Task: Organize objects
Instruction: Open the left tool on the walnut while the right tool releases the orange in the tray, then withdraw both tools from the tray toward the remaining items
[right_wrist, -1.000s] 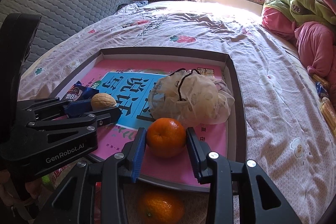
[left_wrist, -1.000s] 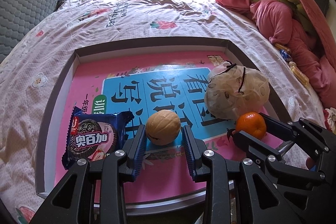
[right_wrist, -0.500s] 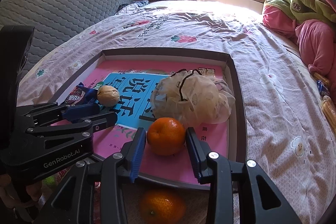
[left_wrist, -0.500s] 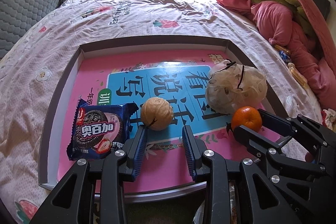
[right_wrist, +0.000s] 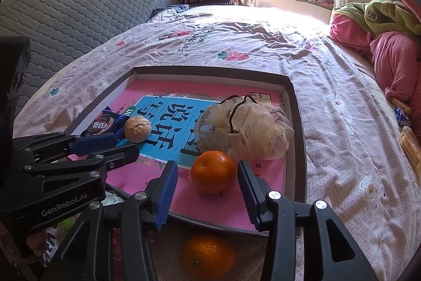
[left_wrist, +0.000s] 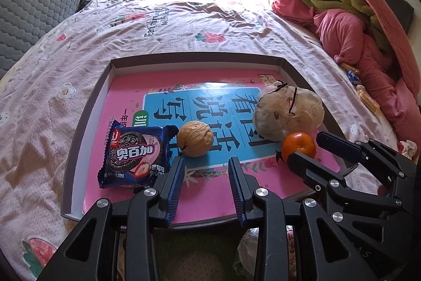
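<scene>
- We have four items in the tray (left_wrist: 89, 107) on the bed (left_wrist: 184, 17): cookie pack (left_wrist: 134, 158) near left, walnut (left_wrist: 194, 138) beside it, mesh bag (left_wrist: 288, 112) on the right, orange (right_wrist: 213, 171) in front of the bag.
- Right tool (right_wrist: 206, 186): jaws have just been opening; the orange sits between the pads with a gap each side, so we read it as released and placed.
- Left tool (left_wrist: 206, 183): open, empty, near side of the walnut, clear of it.
- Left to do, we judge: second orange (right_wrist: 208, 256) lies outside the tray, below its near edge. More snacks lie at the far right of the bed; unclear if they count.
</scene>
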`<state>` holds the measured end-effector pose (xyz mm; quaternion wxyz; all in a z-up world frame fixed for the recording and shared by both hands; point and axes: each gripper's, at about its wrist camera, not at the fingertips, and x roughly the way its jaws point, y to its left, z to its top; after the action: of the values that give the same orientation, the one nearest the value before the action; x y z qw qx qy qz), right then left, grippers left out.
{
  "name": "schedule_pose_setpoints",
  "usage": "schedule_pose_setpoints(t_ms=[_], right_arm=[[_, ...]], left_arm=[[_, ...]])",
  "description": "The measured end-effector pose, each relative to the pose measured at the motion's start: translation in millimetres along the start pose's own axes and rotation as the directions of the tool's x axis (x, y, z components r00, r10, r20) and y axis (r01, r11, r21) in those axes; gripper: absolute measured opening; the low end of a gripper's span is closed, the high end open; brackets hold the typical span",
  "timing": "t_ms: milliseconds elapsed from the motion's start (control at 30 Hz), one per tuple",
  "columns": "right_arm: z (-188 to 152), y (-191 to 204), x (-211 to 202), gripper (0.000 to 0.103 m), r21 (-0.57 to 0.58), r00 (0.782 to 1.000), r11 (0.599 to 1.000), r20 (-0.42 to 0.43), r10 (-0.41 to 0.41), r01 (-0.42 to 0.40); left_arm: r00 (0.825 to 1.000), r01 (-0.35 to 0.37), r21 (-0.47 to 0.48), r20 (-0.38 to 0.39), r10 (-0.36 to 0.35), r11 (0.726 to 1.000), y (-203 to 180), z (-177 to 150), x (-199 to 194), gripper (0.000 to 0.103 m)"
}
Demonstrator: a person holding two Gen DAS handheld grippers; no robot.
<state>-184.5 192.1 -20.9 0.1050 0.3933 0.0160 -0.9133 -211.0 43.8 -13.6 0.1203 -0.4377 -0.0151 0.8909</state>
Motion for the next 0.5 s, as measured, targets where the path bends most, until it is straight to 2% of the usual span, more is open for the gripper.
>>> schedule_pose_setpoints(t_ms=[500], right_arm=[[7.4, 1.9, -19.4, 0.054, -0.009, 0.998, 1.000, 0.055, -0.009, 0.010]], left_arm=[[1.000, 0.008, -0.035, 0.025, -0.007, 0.999, 3.6, -2.2, -25.9, 0.036]])
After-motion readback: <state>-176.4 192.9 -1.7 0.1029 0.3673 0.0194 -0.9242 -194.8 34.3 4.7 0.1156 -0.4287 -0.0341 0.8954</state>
